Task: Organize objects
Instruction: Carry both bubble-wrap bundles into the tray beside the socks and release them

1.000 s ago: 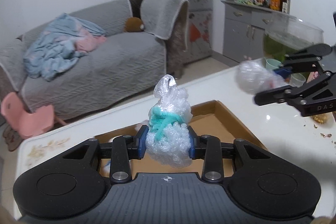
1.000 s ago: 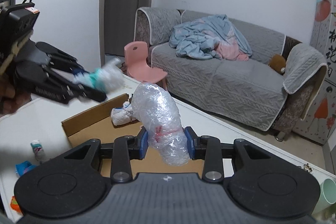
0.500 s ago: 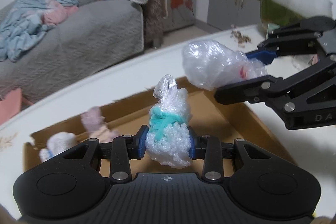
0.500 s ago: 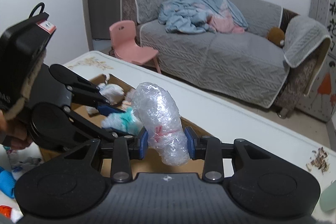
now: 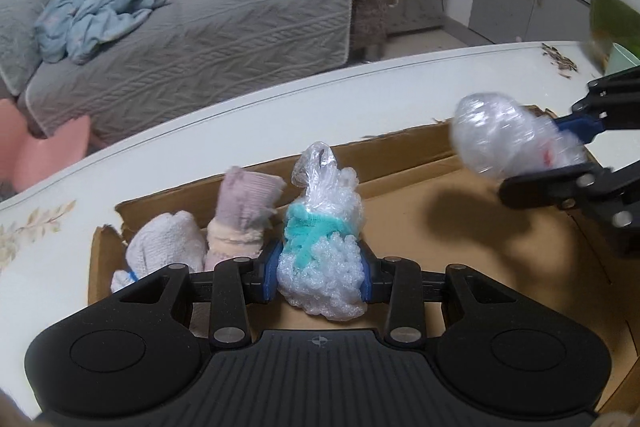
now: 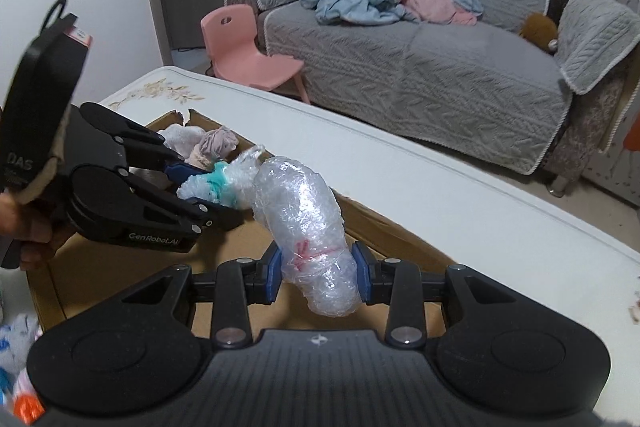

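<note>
My left gripper (image 5: 320, 271) is clamped on a crumpled clear plastic bag bundle tied with teal string (image 5: 320, 251), hanging over the open brown cardboard box (image 5: 460, 235) beside two rolled socks (image 5: 208, 239). My right gripper (image 6: 318, 277) pinches a longer clear plastic-wrapped roll with a red tie (image 6: 308, 223) above the same box. Both bundles look light, soft and crinkly, probably slippery, so I judge the tied waist the surest place to hold; squeezing harder would only crush them.

Socks (image 5: 236, 223) in box's (image 5: 400, 163) corner
</note>
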A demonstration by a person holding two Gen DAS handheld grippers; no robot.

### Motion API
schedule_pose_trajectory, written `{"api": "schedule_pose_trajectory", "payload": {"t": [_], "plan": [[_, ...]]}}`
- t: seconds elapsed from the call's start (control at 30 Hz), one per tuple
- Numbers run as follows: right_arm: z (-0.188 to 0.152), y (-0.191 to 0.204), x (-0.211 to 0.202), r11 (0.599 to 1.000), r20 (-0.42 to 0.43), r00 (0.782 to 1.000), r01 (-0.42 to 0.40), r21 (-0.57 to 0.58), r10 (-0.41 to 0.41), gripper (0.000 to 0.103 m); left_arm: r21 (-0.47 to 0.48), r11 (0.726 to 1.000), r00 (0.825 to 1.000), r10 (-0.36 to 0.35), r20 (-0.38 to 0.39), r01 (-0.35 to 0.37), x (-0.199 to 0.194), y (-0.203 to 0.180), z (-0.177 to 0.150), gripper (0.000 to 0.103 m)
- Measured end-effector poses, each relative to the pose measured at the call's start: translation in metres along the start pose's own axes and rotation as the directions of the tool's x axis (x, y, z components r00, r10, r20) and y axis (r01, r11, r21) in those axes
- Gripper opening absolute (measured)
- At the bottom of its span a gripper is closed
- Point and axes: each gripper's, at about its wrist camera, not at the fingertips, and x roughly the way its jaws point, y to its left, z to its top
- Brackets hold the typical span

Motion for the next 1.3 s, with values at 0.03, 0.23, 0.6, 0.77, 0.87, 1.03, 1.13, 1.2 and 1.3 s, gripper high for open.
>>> {"api": "schedule_pose_trajectory", "payload": {"t": [0.03, 0.23, 0.6, 0.77, 0.87, 1.03, 1.13, 1.2, 1.3], "plan": [[0.002, 0.003, 0.004, 1.0, -0.009, 1.0, -0.003, 0.003, 0.003, 0.033, -0.002, 1.0, 1.0, -0.002, 0.002, 0.002, 0.0, 0.002, 0.001, 0.044], [0.012, 0.014, 0.03, 1.0, -0.093, 0.996, -0.018, -0.007, 0.017, 0.033, -0.019, 1.0, 1.0, -0.003, 0.012, 0.004, 0.0, 0.004, 0.002, 0.045], [0.01, 0.018, 0.041, 0.991, -0.132, 0.991, -0.042, -0.125, 0.026, 0.037, -0.042, 0.999, 1.0, -0.004, 0.014, 0.005, -0.001, 0.001, -0.002, 0.05], [0.013, 0.018, 0.038, 0.989, -0.134, 0.991, -0.028, -0.145, 0.009, 0.055, -0.036, 0.999, 1.0, 0.001, 0.01, -0.001, -0.009, -0.001, -0.002, 0.053], [0.015, 0.02, 0.032, 0.985, -0.131, 0.991, -0.041, -0.168, 0.019, 0.062, -0.05, 0.999, 1.0, -0.006, -0.002, 0.006, -0.016, 0.0, -0.003, 0.059], [0.022, 0.03, 0.025, 0.974, -0.138, 0.99, -0.052, -0.219, 0.021, 0.067, -0.034, 0.999, 1.0, 0.023, 0.005, -0.023, -0.032, -0.001, -0.006, 0.066], [0.026, 0.035, 0.025, 0.973, -0.137, 0.99, -0.039, -0.229, 0.008, 0.066, -0.05, 0.997, 0.998, 0.054, 0.02, -0.053, -0.042, 0.001, -0.005, 0.075], [0.031, 0.036, 0.029, 0.972, -0.147, 0.989, -0.021, -0.233, -0.014, 0.066, -0.085, 0.995, 0.998, 0.052, 0.046, -0.048, -0.052, 0.005, -0.004, 0.093], [0.032, 0.041, 0.028, 0.977, -0.142, 0.99, -0.009, -0.213, -0.022, 0.066, -0.104, 0.993, 0.995, 0.069, 0.075, -0.061, -0.065, 0.007, -0.003, 0.097]]}}
